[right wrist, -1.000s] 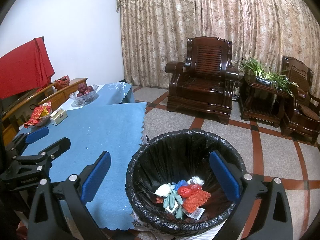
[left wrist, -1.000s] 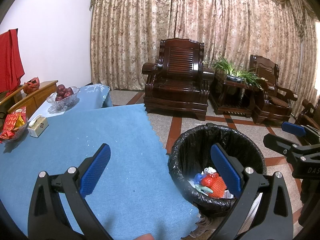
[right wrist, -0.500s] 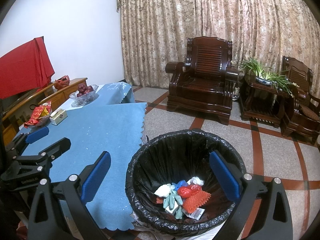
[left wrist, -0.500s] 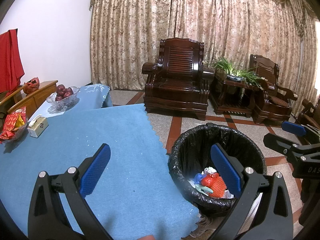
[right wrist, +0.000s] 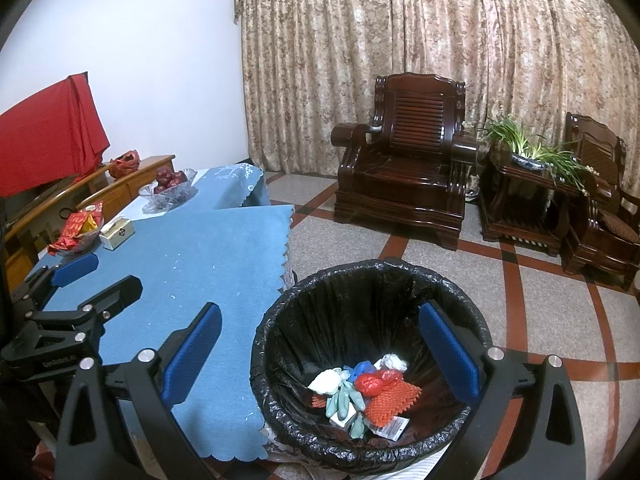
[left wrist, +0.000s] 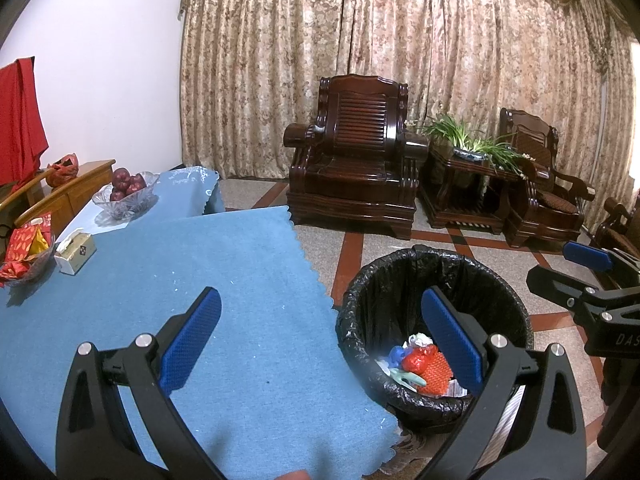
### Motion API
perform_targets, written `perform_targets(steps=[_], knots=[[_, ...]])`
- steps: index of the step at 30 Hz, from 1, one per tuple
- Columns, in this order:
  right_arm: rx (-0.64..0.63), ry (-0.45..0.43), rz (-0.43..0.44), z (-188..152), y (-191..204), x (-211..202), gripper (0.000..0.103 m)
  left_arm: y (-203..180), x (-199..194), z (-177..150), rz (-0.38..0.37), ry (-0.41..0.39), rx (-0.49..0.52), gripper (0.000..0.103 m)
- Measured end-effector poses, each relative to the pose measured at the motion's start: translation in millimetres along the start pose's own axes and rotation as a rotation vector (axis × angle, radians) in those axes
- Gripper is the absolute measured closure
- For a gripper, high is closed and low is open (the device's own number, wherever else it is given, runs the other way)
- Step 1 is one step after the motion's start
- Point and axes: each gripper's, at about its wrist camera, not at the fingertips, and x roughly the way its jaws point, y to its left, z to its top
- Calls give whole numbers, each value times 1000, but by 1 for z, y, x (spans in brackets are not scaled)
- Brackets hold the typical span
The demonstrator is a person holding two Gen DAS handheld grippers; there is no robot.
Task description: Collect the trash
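Trash: a small heap at the bottom of the black-lined waste bin, which stands on the floor just beside the table corner; contents include red netting, a crumpled red bag, blue and white wads, pale green gloves and a paper label. Blue tablecloth: bare of loose litter apart from tiny white flecks; a glass bowl of wrappers, a tissue box and a fruit bowl sit at its far end, apparently belonging there. Collection judged essentially complete. Left gripper: held above the table's near corner, jaws wide apart, nothing between them. Right gripper: poised over the bin mouth, jaws likewise spread and empty.
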Motion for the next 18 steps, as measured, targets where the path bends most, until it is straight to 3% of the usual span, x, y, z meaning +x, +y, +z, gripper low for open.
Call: perform_targets(steps=[18], knots=[[6, 5, 4, -3, 2, 1, 6, 2, -6, 0, 1, 6, -1, 5]])
